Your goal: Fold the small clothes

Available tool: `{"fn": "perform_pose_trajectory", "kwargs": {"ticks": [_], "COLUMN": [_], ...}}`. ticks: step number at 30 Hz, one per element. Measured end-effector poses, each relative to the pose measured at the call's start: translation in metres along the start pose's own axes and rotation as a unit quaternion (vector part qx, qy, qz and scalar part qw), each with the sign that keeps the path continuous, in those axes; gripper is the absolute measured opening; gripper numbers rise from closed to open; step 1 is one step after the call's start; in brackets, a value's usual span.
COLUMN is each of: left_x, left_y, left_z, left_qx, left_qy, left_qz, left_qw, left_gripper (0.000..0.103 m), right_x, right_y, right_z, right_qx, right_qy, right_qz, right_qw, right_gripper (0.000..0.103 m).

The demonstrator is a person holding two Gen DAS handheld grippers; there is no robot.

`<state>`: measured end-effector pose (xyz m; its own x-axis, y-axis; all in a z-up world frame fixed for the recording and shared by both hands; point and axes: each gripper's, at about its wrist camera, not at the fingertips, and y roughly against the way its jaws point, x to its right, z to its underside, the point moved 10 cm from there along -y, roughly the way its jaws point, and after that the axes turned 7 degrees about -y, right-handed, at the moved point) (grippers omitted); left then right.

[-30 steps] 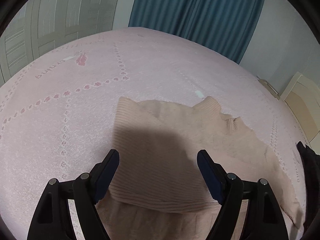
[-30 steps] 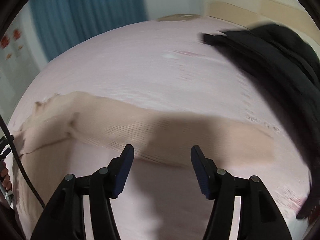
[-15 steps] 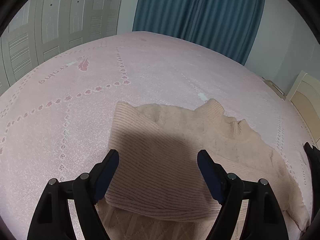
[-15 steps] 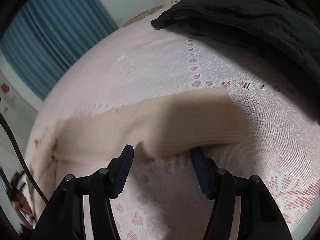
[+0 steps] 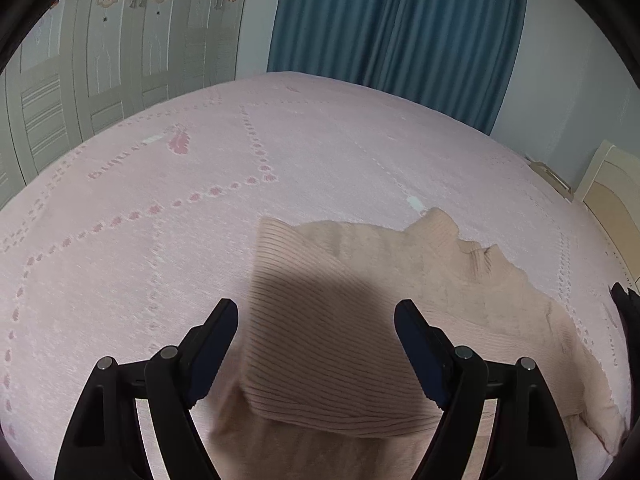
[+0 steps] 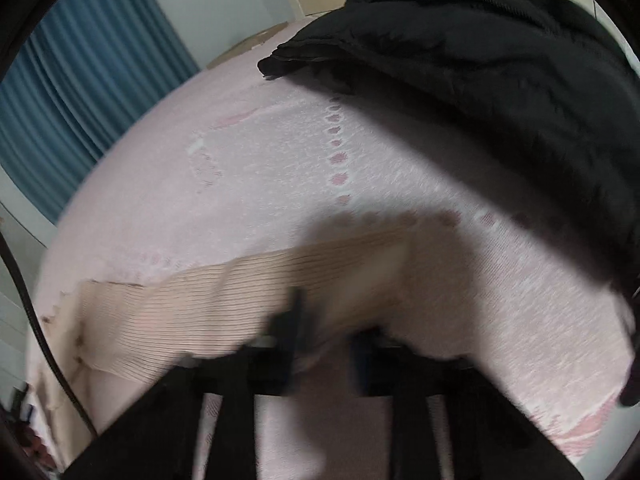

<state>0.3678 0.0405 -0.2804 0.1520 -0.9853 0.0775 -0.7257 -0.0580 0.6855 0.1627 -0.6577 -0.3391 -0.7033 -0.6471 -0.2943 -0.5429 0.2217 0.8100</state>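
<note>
A beige ribbed sweater (image 5: 360, 320) lies on the pink bedspread (image 5: 200, 200), one sleeve folded across its body. My left gripper (image 5: 316, 344) is open and empty, hovering over the folded sleeve. In the right wrist view the other sleeve (image 6: 224, 304) stretches out to the left. My right gripper (image 6: 326, 344) has its jaws nearly closed around the sleeve's cuff end; the view is blurred by motion, so contact with the cloth is unclear.
A black jacket (image 6: 500, 80) lies on the bed just right of and beyond the sleeve cuff; its edge shows in the left wrist view (image 5: 628, 320). Blue curtains (image 5: 400, 40) and white wardrobe doors (image 5: 100, 80) stand beyond the bed.
My right gripper has dropped onto the sleeve cuff and its jaws have gone from wide open to nearly closed. My left gripper has pulled back slightly and stays open.
</note>
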Motion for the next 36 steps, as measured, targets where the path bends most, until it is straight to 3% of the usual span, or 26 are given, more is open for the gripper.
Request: {"fn": "perform_pose_trajectory", "kwargs": {"ticks": [4, 8, 16, 22, 26, 30, 35, 36], "left_x": [-0.027, -0.062, -0.143, -0.201, -0.216, -0.215, -0.205, -0.201], "left_y": [0.008, 0.015, 0.038, 0.037, 0.035, 0.032, 0.028, 0.028], "left_z": [-0.004, -0.004, 0.002, 0.015, 0.02, 0.023, 0.02, 0.019], "left_qx": [0.005, 0.001, 0.014, -0.008, -0.016, -0.019, -0.02, -0.02], "left_qy": [0.02, 0.062, 0.086, 0.145, 0.158, 0.137, 0.106, 0.103], "left_qz": [-0.005, 0.003, -0.04, -0.036, -0.027, -0.03, -0.032, -0.031], "left_qw": [0.9998, 0.9981, 0.9954, 0.9887, 0.987, 0.9899, 0.9936, 0.994], "left_gripper": [0.08, 0.08, 0.082, 0.082, 0.082, 0.082, 0.082, 0.082], "right_x": [-0.022, -0.069, -0.236, -0.397, -0.498, -0.547, -0.558, -0.556], "right_y": [0.022, 0.049, 0.092, 0.112, 0.114, 0.098, 0.066, 0.062], "right_z": [-0.01, -0.022, -0.006, 0.066, 0.148, 0.234, 0.311, 0.322], "right_qx": [0.032, 0.065, 0.095, 0.088, 0.052, -0.001, -0.069, -0.079], "right_qy": [0.047, 0.092, 0.203, 0.285, 0.342, 0.383, 0.423, 0.432], "right_qz": [0.019, 0.013, -0.038, -0.123, -0.191, -0.226, -0.246, -0.251], "right_qw": [0.998, 0.994, 0.974, 0.947, 0.919, 0.895, 0.87, 0.863], "right_gripper": [0.005, 0.005, 0.005, 0.005, 0.005, 0.005, 0.007, 0.011]}}
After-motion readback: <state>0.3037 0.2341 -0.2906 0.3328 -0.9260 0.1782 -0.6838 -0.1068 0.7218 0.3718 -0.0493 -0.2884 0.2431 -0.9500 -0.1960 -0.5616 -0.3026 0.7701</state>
